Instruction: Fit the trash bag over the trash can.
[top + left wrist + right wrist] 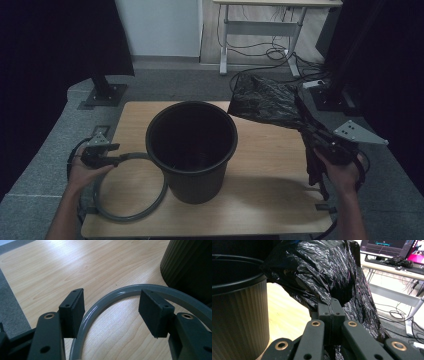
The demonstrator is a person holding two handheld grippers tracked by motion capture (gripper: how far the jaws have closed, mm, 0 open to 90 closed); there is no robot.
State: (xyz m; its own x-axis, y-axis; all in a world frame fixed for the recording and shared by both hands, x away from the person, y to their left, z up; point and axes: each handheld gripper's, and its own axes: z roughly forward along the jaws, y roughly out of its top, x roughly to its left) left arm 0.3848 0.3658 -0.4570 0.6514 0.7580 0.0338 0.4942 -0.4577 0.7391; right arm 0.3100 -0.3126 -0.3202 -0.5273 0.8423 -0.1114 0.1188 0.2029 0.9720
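The right gripper (331,305) has its jaws pressed flat together on a fold of the black plastic bin bag (322,272), the pads meeting with only the thin film between them. In the high view that right gripper (320,141) is held up over the right edge of the wooden table (270,200), and the bin bag (267,100) spreads from it up and to the left, its free corner reaching close to the rim of the black ribbed bin (191,150), while another part hangs down beside the hand. The left gripper (111,312) stands part open, its two pads on either side of the grey plastic ring (130,291); the left pad (75,310) lies close against the outside of the ring, the right pad (152,308) sits over the ring's inner side with a gap of bare table between them, so the ring is straddled rather than pinched. In the high view the left gripper (112,154) is at the table's left edge, and the ring (131,216) lies flat on the wood, its far side running under or against the base of the bin, which stands upright and open near the table's middle.
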